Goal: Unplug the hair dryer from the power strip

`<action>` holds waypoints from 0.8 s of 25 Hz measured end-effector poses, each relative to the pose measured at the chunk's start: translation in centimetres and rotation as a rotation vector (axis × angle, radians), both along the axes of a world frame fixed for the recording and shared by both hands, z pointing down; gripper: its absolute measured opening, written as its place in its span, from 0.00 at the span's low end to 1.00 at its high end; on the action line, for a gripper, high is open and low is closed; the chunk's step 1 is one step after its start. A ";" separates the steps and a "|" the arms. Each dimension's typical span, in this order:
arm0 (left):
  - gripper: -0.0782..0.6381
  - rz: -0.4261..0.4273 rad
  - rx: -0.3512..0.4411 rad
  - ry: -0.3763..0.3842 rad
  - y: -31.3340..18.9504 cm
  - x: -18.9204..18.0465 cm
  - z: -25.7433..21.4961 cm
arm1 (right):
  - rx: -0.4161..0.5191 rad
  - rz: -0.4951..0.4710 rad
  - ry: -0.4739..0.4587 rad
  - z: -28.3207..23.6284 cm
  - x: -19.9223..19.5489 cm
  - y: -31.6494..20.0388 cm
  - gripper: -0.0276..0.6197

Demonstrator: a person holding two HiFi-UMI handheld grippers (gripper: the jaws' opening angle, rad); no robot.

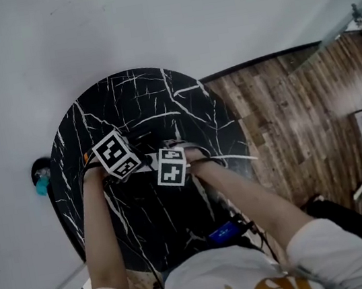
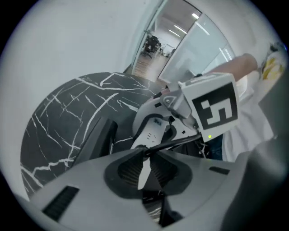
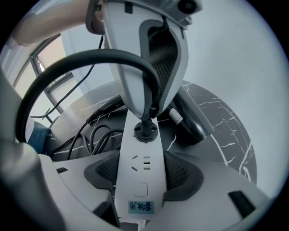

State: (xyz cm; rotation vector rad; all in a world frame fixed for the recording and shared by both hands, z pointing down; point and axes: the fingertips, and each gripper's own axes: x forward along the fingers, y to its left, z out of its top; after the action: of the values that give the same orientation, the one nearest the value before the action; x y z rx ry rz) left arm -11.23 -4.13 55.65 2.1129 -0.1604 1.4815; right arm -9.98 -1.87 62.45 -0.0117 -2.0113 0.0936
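Both inside the table (image 1: 69, 124) edge: right gripper (image 3: 142, 173) fingers (image 3: 180, 173) clamp power strip (image 3: 140, 151), left gripper (image 2: 143, 171) seemingly pinches plug (image 3: 145, 131).

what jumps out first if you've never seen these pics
The white power strip fills the right gripper view, clamped between the pads of the right tool, with a black plug seated in its socket. The left tool stands right over it, closed on that plug. In the head view, both meet at the middle of a round black table veined in white like marble.
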 end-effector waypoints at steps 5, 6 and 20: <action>0.23 0.099 0.218 -0.074 1.7 -0.6 1.3 | 0.001 0.008 -0.017 0.0 0.1 0.0 0.46; 0.32 0.094 0.245 -0.075 1.8 -0.8 1.7 | 0.002 0.008 -0.015 0.0 0.1 -0.1 0.46; 0.28 0.296 0.356 -0.100 0.6 -0.3 2.1 | -0.002 0.014 -0.032 -0.1 0.1 0.1 0.46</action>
State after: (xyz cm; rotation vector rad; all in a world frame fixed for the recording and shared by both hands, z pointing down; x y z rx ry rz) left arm -11.55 -3.54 57.73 2.4251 -0.1631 1.8469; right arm -9.91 -1.74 62.36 -0.0004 -2.0437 0.1054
